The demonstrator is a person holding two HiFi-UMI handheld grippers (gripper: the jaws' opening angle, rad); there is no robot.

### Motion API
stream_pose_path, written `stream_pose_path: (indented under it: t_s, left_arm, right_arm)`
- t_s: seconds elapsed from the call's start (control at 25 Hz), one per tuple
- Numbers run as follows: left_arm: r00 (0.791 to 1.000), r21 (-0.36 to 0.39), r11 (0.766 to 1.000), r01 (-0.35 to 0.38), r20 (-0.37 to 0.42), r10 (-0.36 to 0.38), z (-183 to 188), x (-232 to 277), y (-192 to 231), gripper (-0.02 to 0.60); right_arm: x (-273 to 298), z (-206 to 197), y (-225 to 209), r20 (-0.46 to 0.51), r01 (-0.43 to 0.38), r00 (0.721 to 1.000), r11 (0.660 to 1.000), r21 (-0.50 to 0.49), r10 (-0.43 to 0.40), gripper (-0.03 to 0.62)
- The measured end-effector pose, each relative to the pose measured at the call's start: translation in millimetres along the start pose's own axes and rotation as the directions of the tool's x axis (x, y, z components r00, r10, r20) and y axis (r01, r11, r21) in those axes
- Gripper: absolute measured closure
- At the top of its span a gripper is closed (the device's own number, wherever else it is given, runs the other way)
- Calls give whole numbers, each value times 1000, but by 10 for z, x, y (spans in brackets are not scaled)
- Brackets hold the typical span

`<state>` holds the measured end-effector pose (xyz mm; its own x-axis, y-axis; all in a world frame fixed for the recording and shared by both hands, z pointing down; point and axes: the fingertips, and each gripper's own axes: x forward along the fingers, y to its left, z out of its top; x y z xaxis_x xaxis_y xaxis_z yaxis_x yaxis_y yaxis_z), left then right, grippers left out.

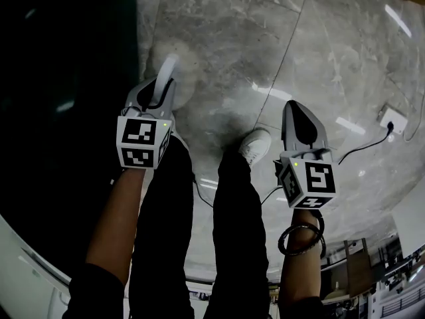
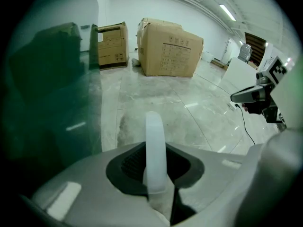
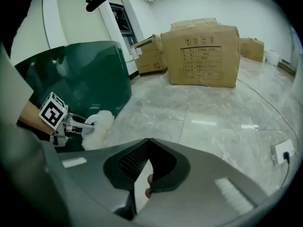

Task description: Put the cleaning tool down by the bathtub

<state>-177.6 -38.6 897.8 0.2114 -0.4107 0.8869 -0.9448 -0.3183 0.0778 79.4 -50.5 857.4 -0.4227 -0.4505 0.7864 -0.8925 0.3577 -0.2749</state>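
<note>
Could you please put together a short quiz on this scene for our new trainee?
1. Which gripper is holding the cleaning tool by its white handle? A: left. B: right. C: neither.
2. True or false: the right gripper has its jaws spread wide apart.
3. Fill in the missing word: in the right gripper view, the tool's fluffy white head sits close beside the dark green ____.

Key
1. A. The left gripper is shut on the handle.
2. False. Its jaws are together, with nothing between them.
3. bathtub
</note>
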Motion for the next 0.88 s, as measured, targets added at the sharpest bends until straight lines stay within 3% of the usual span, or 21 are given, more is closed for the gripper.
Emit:
stream_pose_path:
  t_s: [0.48, 0.88]
  left_arm:
    - [1000, 25, 999, 23, -11, -23, -488, 613, 26, 497]
    - [1000, 13, 1000, 9, 3, -9, -640, 970, 112, 496]
  right_arm:
    - [416, -583, -186, -20, 9, 1000, 999, -33, -10, 571]
    - [702, -739, -224, -2, -18, 1000, 998, -66, 17, 571]
